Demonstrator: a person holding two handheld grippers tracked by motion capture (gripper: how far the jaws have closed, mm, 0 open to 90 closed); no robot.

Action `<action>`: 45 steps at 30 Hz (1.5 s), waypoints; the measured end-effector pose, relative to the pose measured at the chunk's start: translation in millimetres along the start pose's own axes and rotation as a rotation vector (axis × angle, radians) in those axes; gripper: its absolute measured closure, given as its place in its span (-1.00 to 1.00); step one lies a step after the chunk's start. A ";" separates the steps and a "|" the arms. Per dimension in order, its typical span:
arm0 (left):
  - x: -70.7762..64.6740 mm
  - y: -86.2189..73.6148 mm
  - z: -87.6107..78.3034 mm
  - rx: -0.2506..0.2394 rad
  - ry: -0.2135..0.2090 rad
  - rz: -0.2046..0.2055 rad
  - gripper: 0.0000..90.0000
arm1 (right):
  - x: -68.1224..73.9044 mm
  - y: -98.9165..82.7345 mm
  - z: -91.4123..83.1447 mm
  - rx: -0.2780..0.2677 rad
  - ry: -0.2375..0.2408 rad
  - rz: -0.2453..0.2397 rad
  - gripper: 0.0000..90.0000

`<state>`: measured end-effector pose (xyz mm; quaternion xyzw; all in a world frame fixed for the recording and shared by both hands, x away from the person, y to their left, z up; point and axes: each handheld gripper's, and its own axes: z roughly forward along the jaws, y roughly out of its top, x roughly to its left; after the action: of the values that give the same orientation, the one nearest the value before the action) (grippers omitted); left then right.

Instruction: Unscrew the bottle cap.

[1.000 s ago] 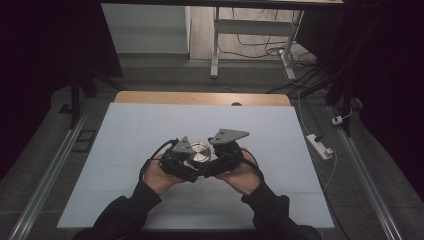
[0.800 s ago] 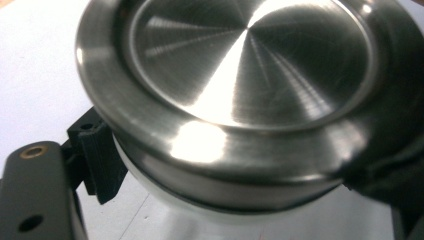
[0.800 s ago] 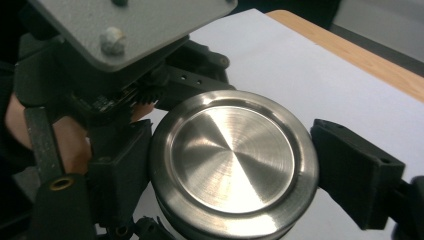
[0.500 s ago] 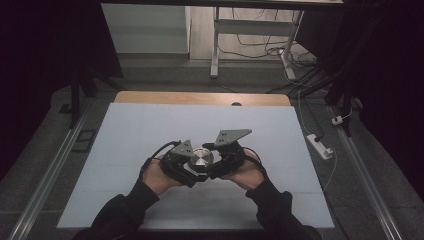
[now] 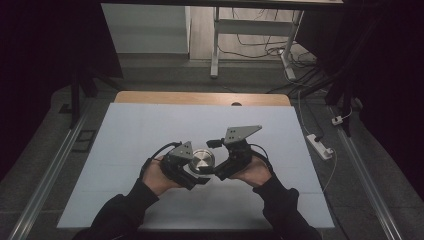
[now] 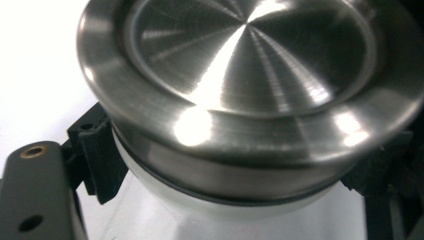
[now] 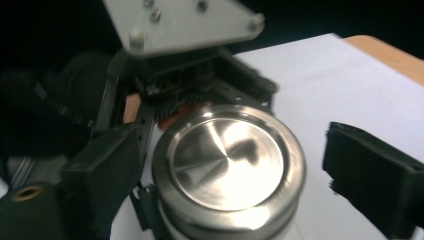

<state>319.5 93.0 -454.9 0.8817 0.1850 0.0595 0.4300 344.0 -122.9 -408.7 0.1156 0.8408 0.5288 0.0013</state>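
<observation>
My left gripper (image 5: 192, 172) clamped on the clear body of a jar (image 6: 240, 210) just under its steel lid (image 5: 203, 161), jar held above the white table (image 5: 150, 125), my right gripper (image 5: 220, 167) beside the lid, jaws just opened, lid between them, pads clear of it.

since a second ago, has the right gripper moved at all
Yes. In the high view the right gripper and its grey plate have shifted right, away from the metal lid, against the table's wooden far edge.
</observation>
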 end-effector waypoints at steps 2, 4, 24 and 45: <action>2.4 -0.5 -1.7 0.001 0.045 -0.022 -0.66 | 2.2 3.4 -2.1 0.006 -0.060 0.028 -0.92; 2.7 -0.8 -1.6 -0.006 0.064 -0.042 -0.66 | 3.7 4.7 -1.9 0.015 -0.091 0.043 -0.92; 1.8 -0.3 0.4 -0.002 0.035 -0.036 -0.66 | 20.1 2.0 20.8 0.072 -0.218 0.004 -0.57; 2.2 0.0 0.0 0.022 0.117 -0.057 -0.66 | 10.6 6.3 2.3 0.019 -0.168 0.038 -0.79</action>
<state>321.5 93.8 -455.0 0.8757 0.2356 0.0965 0.4103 335.2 -116.2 -402.9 0.1755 0.8405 0.5090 0.0604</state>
